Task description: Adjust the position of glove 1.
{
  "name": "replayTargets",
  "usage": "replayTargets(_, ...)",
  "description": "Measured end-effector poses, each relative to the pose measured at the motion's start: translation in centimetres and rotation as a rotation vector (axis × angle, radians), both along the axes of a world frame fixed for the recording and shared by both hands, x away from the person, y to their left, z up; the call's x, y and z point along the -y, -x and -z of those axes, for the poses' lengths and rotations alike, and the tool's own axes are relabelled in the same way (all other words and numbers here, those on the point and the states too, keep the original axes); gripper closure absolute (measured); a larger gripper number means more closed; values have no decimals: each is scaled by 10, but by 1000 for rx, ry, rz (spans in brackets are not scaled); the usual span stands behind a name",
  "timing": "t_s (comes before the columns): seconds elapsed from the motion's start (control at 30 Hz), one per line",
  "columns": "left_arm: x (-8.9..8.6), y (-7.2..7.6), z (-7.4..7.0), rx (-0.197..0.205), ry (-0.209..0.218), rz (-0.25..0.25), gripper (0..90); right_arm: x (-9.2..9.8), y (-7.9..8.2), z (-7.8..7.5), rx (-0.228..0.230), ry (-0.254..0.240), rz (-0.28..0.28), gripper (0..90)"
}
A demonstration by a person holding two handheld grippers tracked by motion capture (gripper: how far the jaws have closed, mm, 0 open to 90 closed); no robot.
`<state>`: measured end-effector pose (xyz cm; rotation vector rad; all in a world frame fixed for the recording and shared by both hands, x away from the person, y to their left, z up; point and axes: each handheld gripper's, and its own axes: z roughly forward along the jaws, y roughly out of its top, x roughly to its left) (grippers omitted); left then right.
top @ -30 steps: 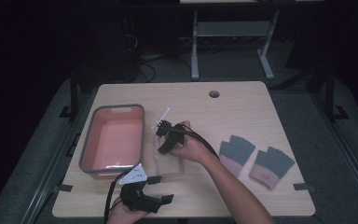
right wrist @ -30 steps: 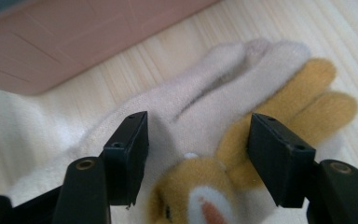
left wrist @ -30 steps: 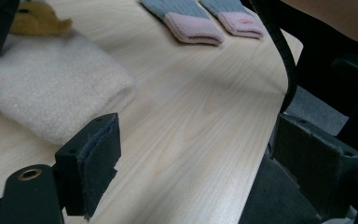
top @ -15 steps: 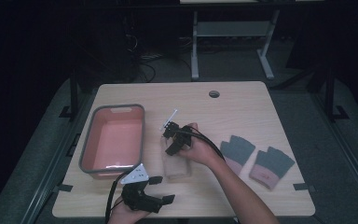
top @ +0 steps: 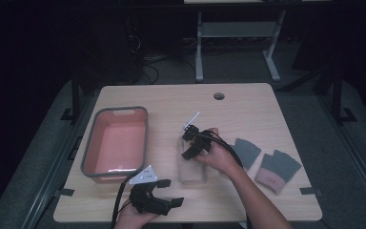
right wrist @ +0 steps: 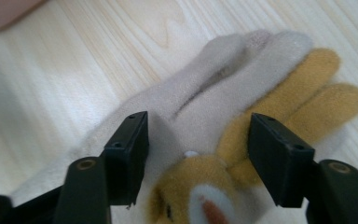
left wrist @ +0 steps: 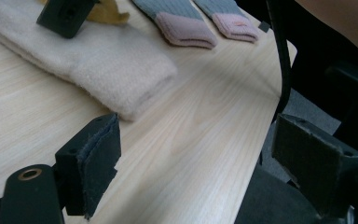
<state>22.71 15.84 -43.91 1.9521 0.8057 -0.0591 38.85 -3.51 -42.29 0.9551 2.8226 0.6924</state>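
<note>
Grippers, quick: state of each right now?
Left gripper: open, holding nothing, low over the table edge.
Right gripper: open over the cream glove, its jaws to either side, not clamped on it.

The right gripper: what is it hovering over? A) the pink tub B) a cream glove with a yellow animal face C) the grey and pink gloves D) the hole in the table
B: the right gripper has its jaws open over the cream glove, whose yellow animal face sits between them.
</note>
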Motion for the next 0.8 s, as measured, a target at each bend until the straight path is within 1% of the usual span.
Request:
replayTargets(0.07,2,-3,-1,-14,11,-10,156,6,2,-5,-10,-38,15,351)
replayTargets(0.1,2,-5,-1,-21,19,-14,156,10,4,-8,-14,-66,27,350)
replayTargets(0.13,3,-7,-1,-26,25,-20,156,18,9,-12,-15,-109,46,343)
replayTargets(0.17,4,-10,-2,-32,26,-27,156,18,9,-12,-15,-109,46,343)
replayTargets(0.23,7,-15,-2,-43,25,-50,156,26,15,-14,-22,-141,61,337)
replayTargets(0.27,8,-18,-2,-41,22,-56,156,30,17,-14,-29,-152,71,331)
replayTargets(0.3,9,-20,-3,-38,16,-56,156,39,23,-14,-41,-177,92,330)
replayTargets(0.33,11,-22,-2,-43,14,-62,156,39,23,-14,-41,-177,92,330)
replayTargets(0.37,12,-25,-2,-46,15,-68,156,46,27,-13,-49,-193,111,325)
replayTargets(0.4,14,-26,-1,-51,10,-79,156,46,27,-13,-49,-193,111,325)
replayTargets(0.57,19,-34,3,-69,-14,-116,158,61,38,-7,-58,-234,155,320)
replayTargets(0.63,20,-38,4,-83,-9,-137,163,65,41,-2,-68,-242,169,317)
replayTargets(0.7,20,-40,6,-76,-7,-162,176,69,43,1,-88,-261,191,327)
replayTargets(0.73,21,-41,6,-76,-5,-173,208,71,44,3,-97,-266,198,327)
replayTargets(0.8,23,-44,8,-90,2,-185,219,75,43,6,-114,-286,217,328)
